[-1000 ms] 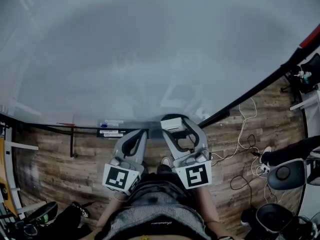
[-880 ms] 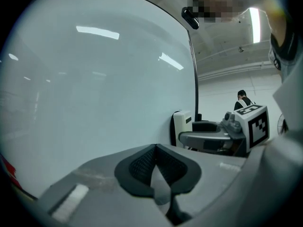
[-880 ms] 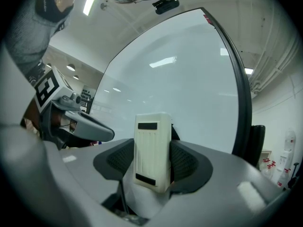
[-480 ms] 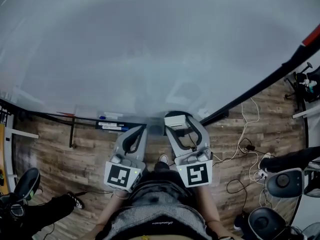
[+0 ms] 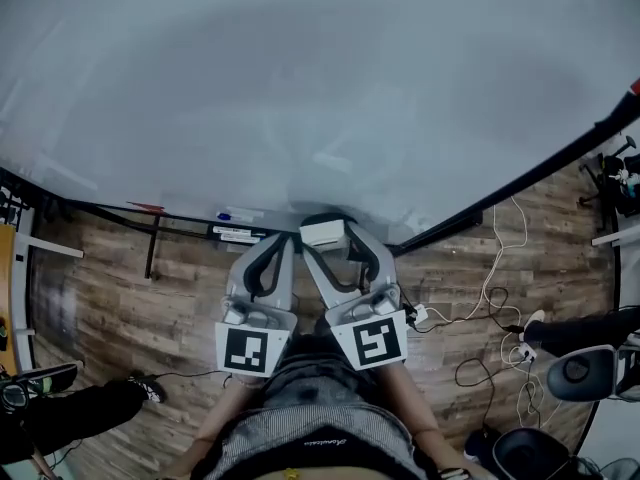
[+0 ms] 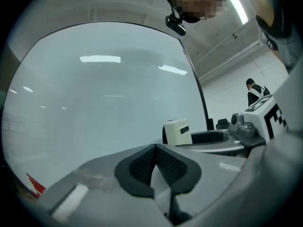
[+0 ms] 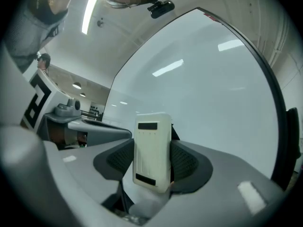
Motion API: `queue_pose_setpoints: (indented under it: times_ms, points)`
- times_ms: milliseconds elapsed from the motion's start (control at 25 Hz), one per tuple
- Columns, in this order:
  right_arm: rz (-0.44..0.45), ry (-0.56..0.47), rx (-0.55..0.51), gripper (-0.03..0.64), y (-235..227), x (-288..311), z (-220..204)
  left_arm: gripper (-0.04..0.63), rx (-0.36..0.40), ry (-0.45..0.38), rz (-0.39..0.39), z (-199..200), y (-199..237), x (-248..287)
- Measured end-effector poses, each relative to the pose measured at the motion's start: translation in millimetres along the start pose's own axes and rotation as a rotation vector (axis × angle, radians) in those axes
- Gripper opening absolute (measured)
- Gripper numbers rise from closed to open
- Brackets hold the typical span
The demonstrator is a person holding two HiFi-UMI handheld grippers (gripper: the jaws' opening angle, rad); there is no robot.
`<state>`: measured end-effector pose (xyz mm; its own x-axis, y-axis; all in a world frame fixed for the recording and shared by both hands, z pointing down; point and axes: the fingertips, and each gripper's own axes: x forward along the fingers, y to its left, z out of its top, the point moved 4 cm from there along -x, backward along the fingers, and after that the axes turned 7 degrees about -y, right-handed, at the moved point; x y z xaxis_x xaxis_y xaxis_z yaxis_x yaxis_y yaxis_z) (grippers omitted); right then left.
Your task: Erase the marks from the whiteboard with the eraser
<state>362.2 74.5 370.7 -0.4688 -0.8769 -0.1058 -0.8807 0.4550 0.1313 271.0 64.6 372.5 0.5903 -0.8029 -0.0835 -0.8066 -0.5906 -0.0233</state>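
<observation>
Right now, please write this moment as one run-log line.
right gripper: shut on cream rectangular eraser | left gripper: shut, empty | white whiteboard: no marks visible

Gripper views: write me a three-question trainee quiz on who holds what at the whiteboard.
1. True or false: the left gripper holds the eraser.
2. The right gripper is: A) open and empty; B) shut on the eraser; C) shut on a marker.
3. Fill in: the left gripper's fingers are pressed ____, with nothing between them.
Key: 1 false; 2 B; 3 together.
</observation>
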Motion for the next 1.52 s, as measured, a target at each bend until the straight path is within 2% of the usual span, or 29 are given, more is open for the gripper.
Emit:
queue_pose_setpoints:
  times_ms: [120,280,520,640,920,1520]
  points:
    - [0.002,-0.077,0.029,0.244,10.4,10.2,17.9,0.003,0.017,-0.022,0.001,12.3,11.4,-4.5]
    - [-0.027,-0.102,0.013,0.244,47.1,42.5,30.3,0.003,0.045,-0.06,-0.018,26.3,63.3,-23.8]
    - [-0.135,-0.124,0.012,0.244,82.1,74.7,30.2,0.003,0.068,-0.088,-0.145,28.1,102.2,-32.9]
    - [-0.181,-0.141,-0.001,0.244,94.6,83.8,32.3,0.003,0.062,-0.083,-0.179,26.4,113.0,-38.3]
    - [-0.231,-0.122,-0.008,0.242,93.6,88.1,34.8,0.003,0.09,-0.134,-0.171,39.3,118.2,-35.4]
    - [-0.223,-0.093,0.005,0.241,108.5,88.4,25.8,0.003,0.083,-0.115,-0.136,26.9,129.3,-45.1]
